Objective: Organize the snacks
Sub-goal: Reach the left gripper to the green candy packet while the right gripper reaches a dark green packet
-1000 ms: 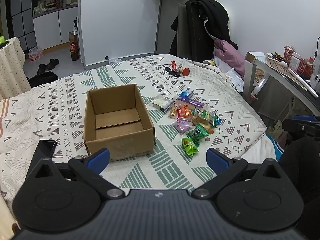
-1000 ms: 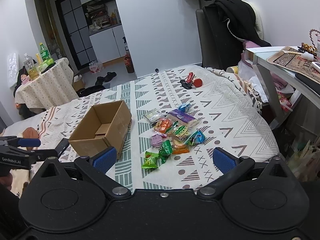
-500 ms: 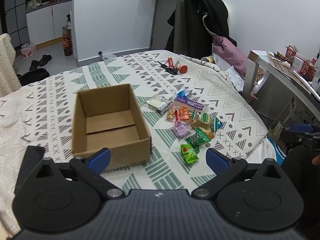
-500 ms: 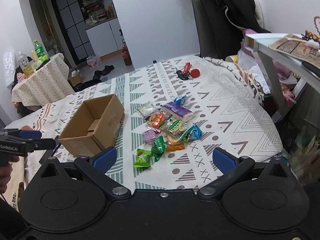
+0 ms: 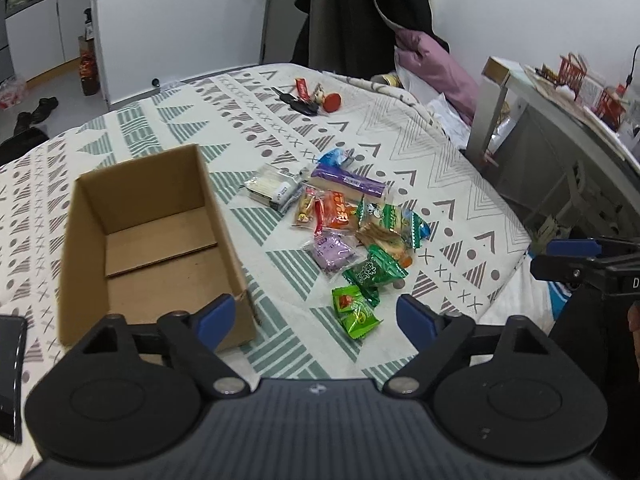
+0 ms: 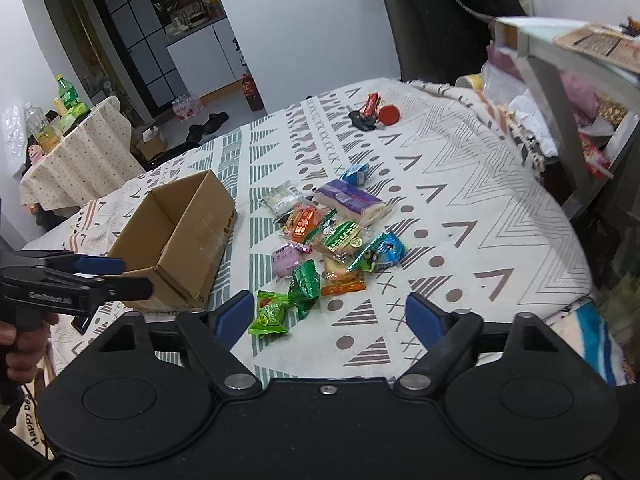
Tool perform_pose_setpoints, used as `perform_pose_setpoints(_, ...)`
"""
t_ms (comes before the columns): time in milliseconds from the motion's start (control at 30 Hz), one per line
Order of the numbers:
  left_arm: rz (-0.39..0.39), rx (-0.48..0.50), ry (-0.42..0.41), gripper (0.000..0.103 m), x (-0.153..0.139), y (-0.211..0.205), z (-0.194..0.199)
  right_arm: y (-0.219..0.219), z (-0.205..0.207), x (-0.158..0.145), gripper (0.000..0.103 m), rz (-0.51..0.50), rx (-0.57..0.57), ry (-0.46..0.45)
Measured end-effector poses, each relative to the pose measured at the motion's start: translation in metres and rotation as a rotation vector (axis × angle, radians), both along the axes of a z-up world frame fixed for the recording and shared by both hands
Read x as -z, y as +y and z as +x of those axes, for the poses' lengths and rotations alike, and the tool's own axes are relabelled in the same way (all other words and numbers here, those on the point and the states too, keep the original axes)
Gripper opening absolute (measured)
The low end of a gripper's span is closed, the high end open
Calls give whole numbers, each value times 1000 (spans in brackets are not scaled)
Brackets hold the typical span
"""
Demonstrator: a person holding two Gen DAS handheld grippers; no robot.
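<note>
An empty open cardboard box [image 5: 152, 240] [image 6: 180, 236] stands on the patterned bedspread [image 5: 420, 152]. To its right lies a loose pile of snack packets [image 5: 348, 232] [image 6: 332, 240], with a bright green packet [image 5: 354, 316] [image 6: 270, 314] nearest me. My left gripper [image 5: 316, 316] hovers open above the near edge, between box and pile, holding nothing. My right gripper [image 6: 332, 312] is open too, just short of the green packets. Each gripper shows at the edge of the other's view.
Keys with a red tag [image 5: 310, 98] [image 6: 372, 114] lie at the far side of the bed. A black phone [image 5: 10, 364] rests left of the box. A desk [image 5: 568, 108] stands to the right; a chair draped with dark clothes [image 5: 360, 16] behind.
Both grippers have moved forward and lower toward the bed, so the box and snacks look larger. Both stayed open and nothing was picked up.
</note>
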State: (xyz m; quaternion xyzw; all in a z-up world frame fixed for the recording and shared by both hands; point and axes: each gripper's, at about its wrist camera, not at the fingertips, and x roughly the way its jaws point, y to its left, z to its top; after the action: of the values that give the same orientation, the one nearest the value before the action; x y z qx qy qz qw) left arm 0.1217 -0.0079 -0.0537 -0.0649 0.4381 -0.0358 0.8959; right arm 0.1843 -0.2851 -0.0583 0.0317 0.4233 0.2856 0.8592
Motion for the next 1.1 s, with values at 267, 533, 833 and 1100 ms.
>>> perform_pose_setpoints(267,-13,70,30,73,24,-21,34,13,21,22,61,37,-23,60)
perform_pose_setpoints(533,-46,59,109,59,61,-32,57,28,38,42,51,38,-40,109)
perform_pose_setpoints(833,-84,15,163,54,94,-34,72,50,57,64,45,25,-76,157)
perform_pose_setpoints(1100,-114,-3,209,41,116,-36,79,72,67,82,43,17,-129,195)
